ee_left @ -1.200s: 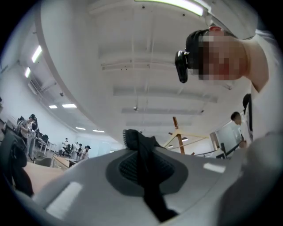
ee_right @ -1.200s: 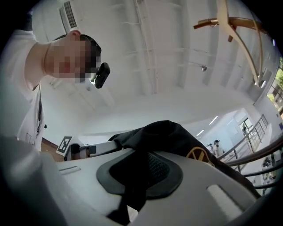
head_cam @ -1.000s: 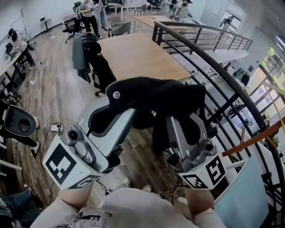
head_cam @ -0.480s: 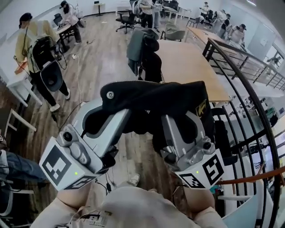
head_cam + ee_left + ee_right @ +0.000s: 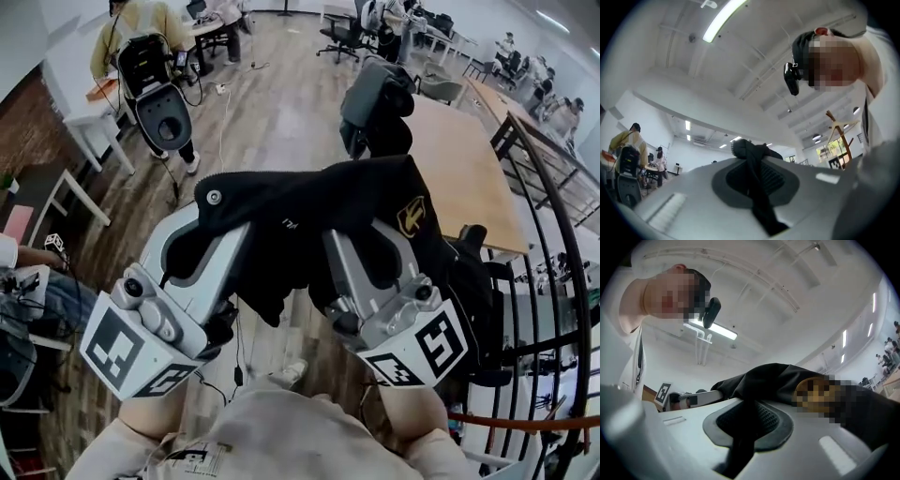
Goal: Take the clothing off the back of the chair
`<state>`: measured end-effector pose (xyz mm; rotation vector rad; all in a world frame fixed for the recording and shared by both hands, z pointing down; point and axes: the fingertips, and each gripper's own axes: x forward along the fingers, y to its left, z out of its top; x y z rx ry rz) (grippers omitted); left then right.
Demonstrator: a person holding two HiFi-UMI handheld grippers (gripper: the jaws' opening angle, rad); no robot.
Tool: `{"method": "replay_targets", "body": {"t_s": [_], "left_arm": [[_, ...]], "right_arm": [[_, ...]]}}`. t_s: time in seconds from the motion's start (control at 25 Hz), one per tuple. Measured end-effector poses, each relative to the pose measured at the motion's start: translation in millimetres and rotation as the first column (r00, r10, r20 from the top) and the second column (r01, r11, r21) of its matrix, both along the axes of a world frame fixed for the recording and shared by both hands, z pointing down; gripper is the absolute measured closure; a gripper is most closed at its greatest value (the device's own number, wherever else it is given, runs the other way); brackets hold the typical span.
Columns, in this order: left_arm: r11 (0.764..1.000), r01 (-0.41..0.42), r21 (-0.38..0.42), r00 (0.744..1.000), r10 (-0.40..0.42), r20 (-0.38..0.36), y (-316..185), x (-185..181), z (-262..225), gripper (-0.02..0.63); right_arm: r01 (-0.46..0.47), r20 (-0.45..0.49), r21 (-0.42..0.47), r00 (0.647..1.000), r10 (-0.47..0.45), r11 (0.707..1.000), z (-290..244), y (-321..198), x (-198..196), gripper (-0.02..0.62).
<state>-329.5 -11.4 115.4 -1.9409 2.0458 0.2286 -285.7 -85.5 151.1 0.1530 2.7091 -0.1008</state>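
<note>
Between the left tongs (image 5: 204, 242) and the right tongs (image 5: 354, 255), each clamped on a fold of its fabric, the black clothing (image 5: 309, 208) hangs stretched in the air near the person; farther off, a garment-draped chair (image 5: 378, 105) stands left of a wooden worktop (image 5: 461, 171).

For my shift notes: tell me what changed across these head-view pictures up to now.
The person turned with the black garment: the wooden table and the clothes-draped chair slid rightward across the top of the head view. Unchanged: left tool and right tool stay shut on the garment, stretched between them.
</note>
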Motion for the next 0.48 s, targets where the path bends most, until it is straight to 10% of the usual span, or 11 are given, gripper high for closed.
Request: {"method": "replay_targets", "body": {"t_s": [0.48], "left_arm": [[0.98, 0.199, 0.02, 0.98, -0.199, -0.003, 54, -45, 4, 0.597]], "right_arm": [[0.301, 0.048, -0.124, 0.954, -0.297, 0.946, 9, 52, -64, 0.557]]}}
